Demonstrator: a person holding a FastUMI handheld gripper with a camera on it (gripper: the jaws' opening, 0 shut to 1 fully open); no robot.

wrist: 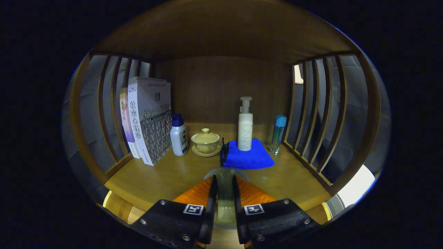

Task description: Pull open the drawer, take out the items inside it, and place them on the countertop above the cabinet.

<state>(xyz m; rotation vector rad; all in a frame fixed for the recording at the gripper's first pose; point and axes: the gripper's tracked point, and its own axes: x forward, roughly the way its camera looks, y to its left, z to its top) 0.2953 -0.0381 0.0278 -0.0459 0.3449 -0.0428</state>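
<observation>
My gripper (225, 178) hangs over the front edge of the wooden countertop (166, 180), fingers nearly together. Both fingers press on a round, clear glass-like item (225, 209) held between them; its rim arcs just past the fingertips. I cannot tell whether it touches the wood. Beyond the fingers a blue folded cloth (247, 158) lies on the countertop with a white pump bottle (245, 128) standing on it. The cabinet's drawer is hidden below the gripper.
Left of the cloth stand a lidded tea bowl on a saucer (205, 141), a white bottle with a blue cap (179, 135) and upright books (148, 119). A slim clear bottle with a blue cap (277, 134) stands at the right. Slatted wooden sides (311, 114) and a back panel enclose the shelf.
</observation>
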